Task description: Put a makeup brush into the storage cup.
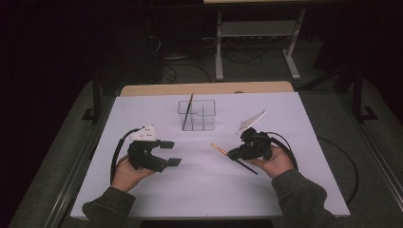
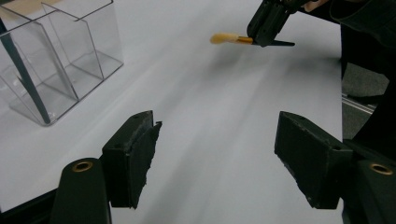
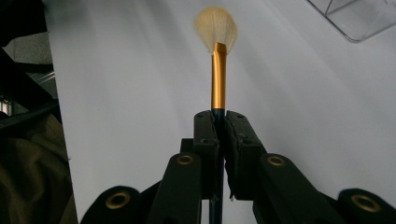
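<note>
A make-up brush (image 1: 219, 149) with a pale fan of bristles, a gold ferrule and a dark handle is clamped in my right gripper (image 1: 233, 154), which is shut on its handle just behind the ferrule. In the right gripper view the brush (image 3: 218, 79) points straight out from the right gripper (image 3: 219, 116) over the white table. My left gripper (image 1: 171, 153) hovers at the left, open, with nothing between its jaws. From the left gripper (image 2: 217, 123) view, the brush (image 2: 224, 38) and the right gripper (image 2: 266, 28) show farther off.
A clear plastic organiser (image 1: 197, 115) with several compartments stands at the table's back centre; a dark thin handle (image 1: 188, 111) leans in its left compartment. The organiser (image 2: 70, 56) is close on the left gripper's left. A white sheet (image 1: 214, 190) covers the table.
</note>
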`<state>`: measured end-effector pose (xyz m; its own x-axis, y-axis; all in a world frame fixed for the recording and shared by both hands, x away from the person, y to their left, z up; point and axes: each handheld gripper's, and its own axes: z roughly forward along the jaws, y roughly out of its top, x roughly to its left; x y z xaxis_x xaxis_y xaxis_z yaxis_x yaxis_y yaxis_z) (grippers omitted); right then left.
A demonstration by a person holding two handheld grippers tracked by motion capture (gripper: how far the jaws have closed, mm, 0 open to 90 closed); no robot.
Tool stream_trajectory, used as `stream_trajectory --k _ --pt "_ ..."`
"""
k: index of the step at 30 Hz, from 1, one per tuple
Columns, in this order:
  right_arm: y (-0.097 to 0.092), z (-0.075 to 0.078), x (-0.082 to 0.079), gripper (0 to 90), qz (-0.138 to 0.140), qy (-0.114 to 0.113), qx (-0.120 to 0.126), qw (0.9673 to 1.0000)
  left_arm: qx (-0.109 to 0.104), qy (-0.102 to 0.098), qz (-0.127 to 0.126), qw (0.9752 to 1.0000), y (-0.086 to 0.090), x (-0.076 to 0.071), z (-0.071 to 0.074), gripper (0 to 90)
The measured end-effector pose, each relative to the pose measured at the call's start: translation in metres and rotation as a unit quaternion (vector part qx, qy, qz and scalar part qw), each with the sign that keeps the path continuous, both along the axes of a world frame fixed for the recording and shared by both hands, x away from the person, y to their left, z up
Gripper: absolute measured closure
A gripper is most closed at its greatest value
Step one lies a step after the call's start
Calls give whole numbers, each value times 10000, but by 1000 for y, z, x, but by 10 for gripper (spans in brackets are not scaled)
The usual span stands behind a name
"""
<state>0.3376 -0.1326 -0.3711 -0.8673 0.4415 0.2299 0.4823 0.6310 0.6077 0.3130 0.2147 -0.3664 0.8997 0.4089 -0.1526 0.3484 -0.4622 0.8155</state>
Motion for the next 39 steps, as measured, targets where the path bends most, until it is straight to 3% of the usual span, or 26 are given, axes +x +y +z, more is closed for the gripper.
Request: stream_trajectory --k 20,27,39 --pt "6 13 -9 828 345 -151 183 9991 -23 61 -254 9997 -17 5 12 277" --pt "11 14 -11 828 547 -218 275 9979 2 -2 -397 9992 -21 6 18 274" --pt "22 18 -17 828 750 -153 388 9963 39 27 -583 9983 -32 5 21 275"
